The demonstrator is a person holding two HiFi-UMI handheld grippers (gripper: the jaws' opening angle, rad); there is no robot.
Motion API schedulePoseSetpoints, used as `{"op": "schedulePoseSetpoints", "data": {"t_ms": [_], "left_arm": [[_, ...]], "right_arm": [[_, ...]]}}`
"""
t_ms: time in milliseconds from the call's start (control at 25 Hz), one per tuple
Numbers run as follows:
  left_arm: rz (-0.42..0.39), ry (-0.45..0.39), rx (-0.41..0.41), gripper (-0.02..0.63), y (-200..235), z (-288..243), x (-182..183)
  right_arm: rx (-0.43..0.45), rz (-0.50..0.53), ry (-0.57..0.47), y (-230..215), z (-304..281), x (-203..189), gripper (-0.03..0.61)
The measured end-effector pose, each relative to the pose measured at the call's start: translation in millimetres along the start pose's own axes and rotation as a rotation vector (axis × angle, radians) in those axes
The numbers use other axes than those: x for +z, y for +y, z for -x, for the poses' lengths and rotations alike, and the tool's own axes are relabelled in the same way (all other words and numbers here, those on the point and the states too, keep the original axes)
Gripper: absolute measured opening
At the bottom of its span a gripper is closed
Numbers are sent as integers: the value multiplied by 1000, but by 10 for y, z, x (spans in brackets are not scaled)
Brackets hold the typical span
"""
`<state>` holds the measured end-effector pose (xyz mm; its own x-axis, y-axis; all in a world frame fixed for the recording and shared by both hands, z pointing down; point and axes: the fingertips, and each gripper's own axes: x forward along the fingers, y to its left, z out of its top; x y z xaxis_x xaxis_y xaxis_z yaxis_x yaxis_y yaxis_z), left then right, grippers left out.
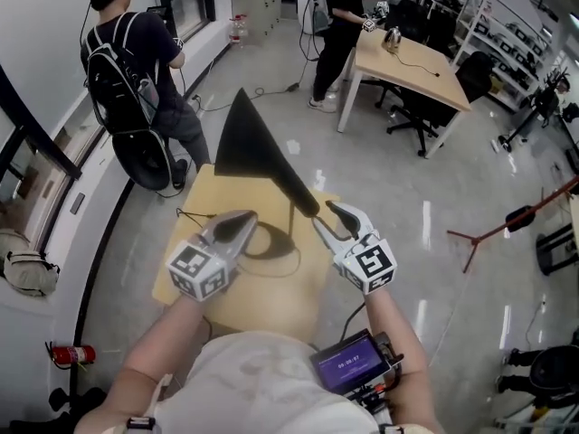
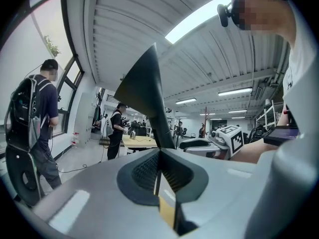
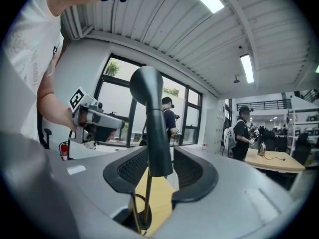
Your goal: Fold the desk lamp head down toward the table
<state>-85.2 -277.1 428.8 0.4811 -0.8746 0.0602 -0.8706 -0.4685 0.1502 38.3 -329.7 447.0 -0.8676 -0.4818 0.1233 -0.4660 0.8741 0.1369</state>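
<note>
Lamp head [image 1: 258, 143] & thin stem [image 1: 291, 229] block table [image 1: 271, 310] middle; near edge bare; floor [image 1: 407, 197] open on R.

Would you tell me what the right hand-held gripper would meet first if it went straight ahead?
The desk lamp head: its narrow lower end stands in line with the gap of the open right hand-held gripper. Whether it is already between the jaws or just ahead is unclear.

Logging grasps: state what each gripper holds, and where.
Nothing is held. The right gripper is open around the lamp head at its narrow end, unclamped; the left gripper is shut, empty.
</note>
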Motion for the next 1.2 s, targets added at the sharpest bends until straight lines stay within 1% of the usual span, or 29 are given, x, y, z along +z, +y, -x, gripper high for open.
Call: {"op": "schedulePoseSetpoints", "data": {"t_ms": [120, 200, 360, 480, 600, 720, 880, 1120, 1200], "left_arm": [[-18, 7, -17, 2, -22, -82, 75], [-27, 13, -23, 2, -24, -121, 94], [-24, 20, -17, 2, 30, -96, 55], [-31, 10, -9, 2, -7, -29, 100], [-53, -12, 8, 2, 14, 39, 235], [-75, -38, 32, 3, 75, 120, 406], [-98, -71, 58, 5, 140, 230, 615], [-170, -150, 94, 29, 193, 417, 1091], [-199, -153, 96, 35, 182, 463, 1229]], "right_arm": [[22, 0, 18, -20, -91, 10, 206], [45, 7, 38, -34, -149, -70, 233], [77, 32, 74, 37, -320, -140, 253], [89, 39, 97, 85, -370, -203, 255], [95, 63, 124, 111, -436, -248, 252], [82, 79, 134, 108, -491, -257, 216], [83, 89, 133, 136, -509, -259, 213], [92, 91, 125, 148, -508, -271, 213], [90, 89, 124, 136, -508, -274, 213]]}}
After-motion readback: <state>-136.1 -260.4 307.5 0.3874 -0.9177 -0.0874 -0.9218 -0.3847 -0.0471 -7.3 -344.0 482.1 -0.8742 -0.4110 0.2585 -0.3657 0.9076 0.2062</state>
